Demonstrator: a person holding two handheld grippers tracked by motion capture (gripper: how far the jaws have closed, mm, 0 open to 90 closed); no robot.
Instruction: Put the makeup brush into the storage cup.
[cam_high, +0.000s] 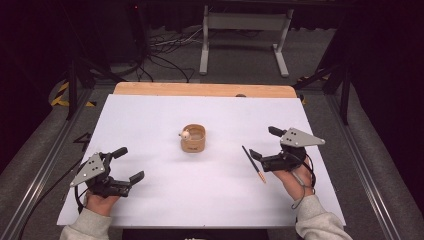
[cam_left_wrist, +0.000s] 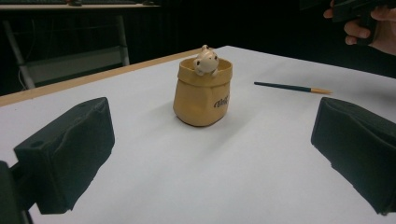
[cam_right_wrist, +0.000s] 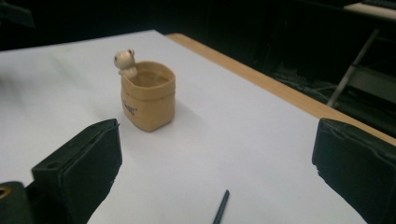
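A tan sack-shaped holder (cam_high: 193, 138) with a small bear figure on its rim stands upright at the middle of the white table top (cam_high: 150, 120). A dark pencil (cam_high: 254, 164) with an orange tip lies flat to its right. My left gripper (cam_high: 128, 163) is open near the front left, well apart from the holder (cam_left_wrist: 201, 91). Just right of the pencil (cam_left_wrist: 292, 87), my right gripper (cam_high: 264, 143) is open too, with nothing between its fingers. Past the right gripper's jaws the holder (cam_right_wrist: 148, 94) stands, and the pencil's dark end (cam_right_wrist: 221, 207) lies between them.
A wooden strip (cam_high: 200, 90) runs along the table's far edge. Beyond it stand a white metal frame (cam_high: 245, 30) and loose cables (cam_high: 165, 47) on the floor. Dark rails flank the table on both sides.
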